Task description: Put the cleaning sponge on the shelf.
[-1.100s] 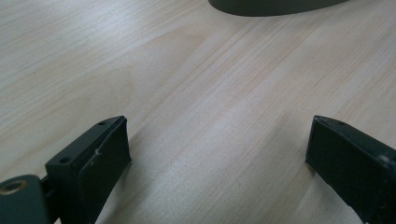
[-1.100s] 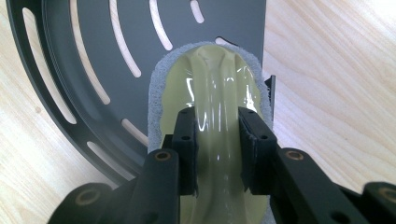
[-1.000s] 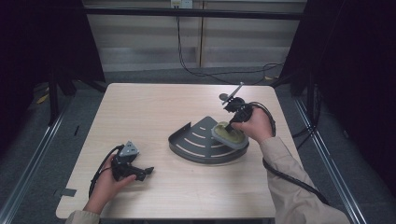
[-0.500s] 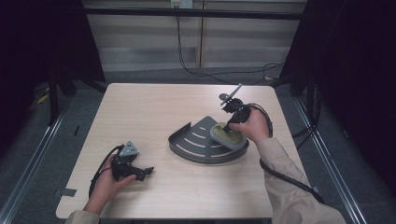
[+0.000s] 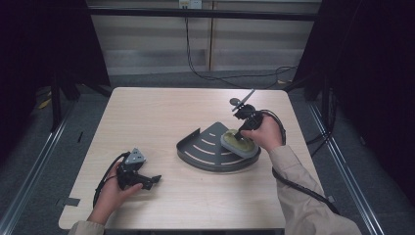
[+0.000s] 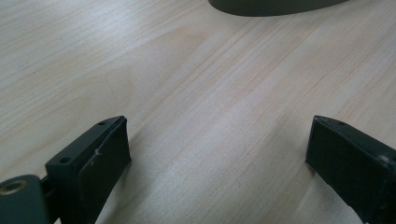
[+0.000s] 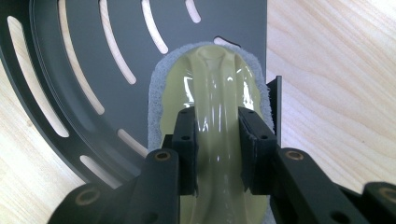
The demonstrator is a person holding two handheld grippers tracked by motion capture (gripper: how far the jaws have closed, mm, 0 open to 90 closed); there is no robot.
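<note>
The right gripper [image 7: 216, 149] is clamped on the glossy pale-yellow scrubber handle [image 7: 215, 93] over the dark slotted metal tray [image 7: 93, 56]. The left gripper [image 6: 219, 154] is held wide open, empty, above the light wooden counter [image 6: 201, 84].

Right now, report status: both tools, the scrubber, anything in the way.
Right tool shut on scrubber handle, pad on slotted shelf. Left tool open, low over bare table. Nothing between them.

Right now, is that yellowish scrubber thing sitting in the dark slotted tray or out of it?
In it. The scrubber lies on the slotted tray, near its straight edge, with the right gripper shut on its raised handle.
</note>
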